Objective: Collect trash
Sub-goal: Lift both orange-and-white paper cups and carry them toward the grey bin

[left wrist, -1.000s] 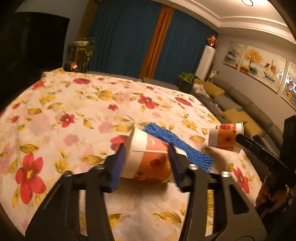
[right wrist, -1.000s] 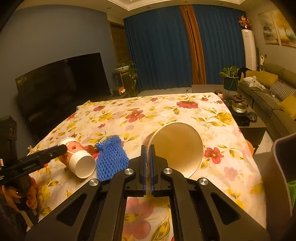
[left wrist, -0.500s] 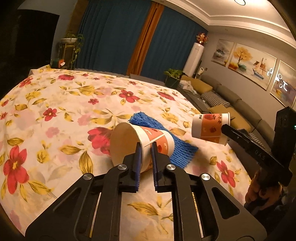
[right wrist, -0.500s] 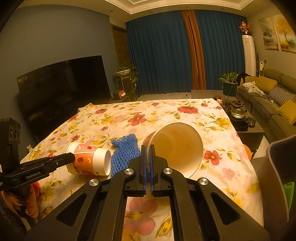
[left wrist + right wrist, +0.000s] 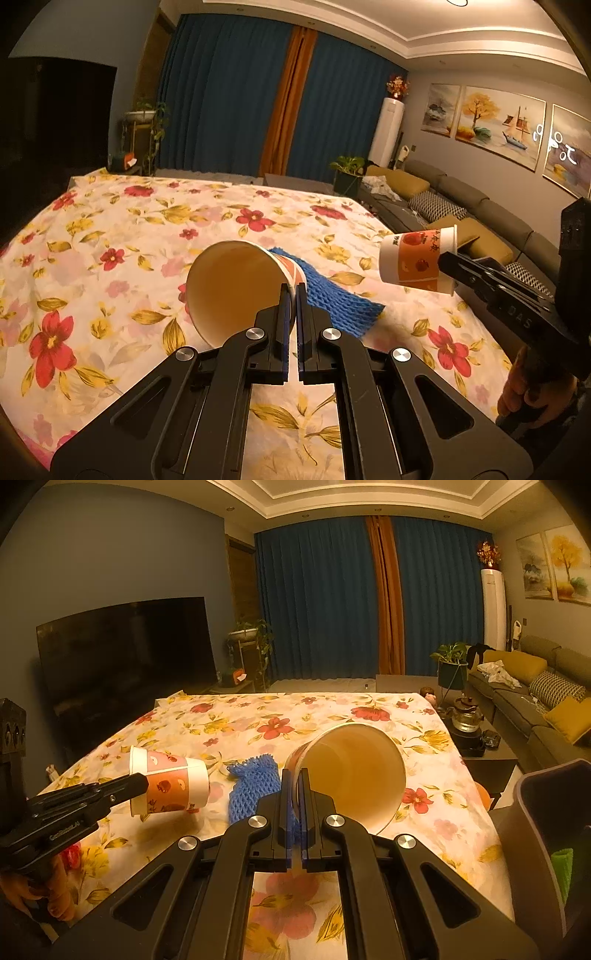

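My left gripper (image 5: 291,291) is shut on the rim of an orange paper cup (image 5: 232,288), lifted off the floral table (image 5: 110,229) with its mouth toward the camera. The same cup (image 5: 173,786) shows in the right wrist view, held by the left gripper (image 5: 142,784). My right gripper (image 5: 294,775) is shut on the rim of a second paper cup (image 5: 354,775), also held in the air; it shows in the left wrist view (image 5: 417,262). A blue foam net (image 5: 332,299) lies on the table between them; it also shows in the right wrist view (image 5: 251,786).
A dark bin (image 5: 546,834) with something green inside stands at the right table edge. A sofa (image 5: 461,206) and a low tea table (image 5: 476,738) stand to the right. A TV (image 5: 122,657) is on the left wall.
My left gripper closed on the cup's rim and lifted it off the table, mouth turning toward the camera. My right gripper kept its cup and rose a little.
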Demonstrator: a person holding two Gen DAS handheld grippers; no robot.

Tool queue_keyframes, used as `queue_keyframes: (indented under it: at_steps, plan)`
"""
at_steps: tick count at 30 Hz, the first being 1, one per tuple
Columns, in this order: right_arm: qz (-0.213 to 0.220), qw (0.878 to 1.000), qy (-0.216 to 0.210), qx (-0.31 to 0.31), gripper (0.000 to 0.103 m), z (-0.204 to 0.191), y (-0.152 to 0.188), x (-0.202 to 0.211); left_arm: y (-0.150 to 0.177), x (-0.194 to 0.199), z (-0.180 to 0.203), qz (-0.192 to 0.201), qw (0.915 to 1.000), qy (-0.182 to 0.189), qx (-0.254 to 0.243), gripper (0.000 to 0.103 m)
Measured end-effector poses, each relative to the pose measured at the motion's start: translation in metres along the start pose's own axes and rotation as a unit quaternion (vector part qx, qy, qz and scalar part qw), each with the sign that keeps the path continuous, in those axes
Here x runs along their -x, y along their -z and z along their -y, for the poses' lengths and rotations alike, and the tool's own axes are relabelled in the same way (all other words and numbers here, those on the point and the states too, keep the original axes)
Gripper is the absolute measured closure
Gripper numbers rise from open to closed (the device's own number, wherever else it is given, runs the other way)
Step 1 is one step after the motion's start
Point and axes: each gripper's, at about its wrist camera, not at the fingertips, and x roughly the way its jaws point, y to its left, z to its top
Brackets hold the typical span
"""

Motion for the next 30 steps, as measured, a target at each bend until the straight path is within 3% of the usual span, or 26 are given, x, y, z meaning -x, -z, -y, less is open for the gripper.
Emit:
queue_keyframes:
  at_steps: [15,24,30]
  plan:
    - [0.043,0.999,0.015,0.020,0.099,-0.010,-0.008,0.076,-0.001,0.035,0.034,0.035,0.9986,-0.027,-0.029,0.101]
    - [0.059,0.998,0.035,0.014,0.099,0.004,-0.001,0.120,-0.006,0.075,0.082,0.067,0.9962,0.005,-0.056,0.101]
    - [0.074,0.995,0.063,0.008,0.099,0.021,0.003,0.151,-0.006,0.081,0.121,0.070,0.9949,0.029,-0.066,0.101]
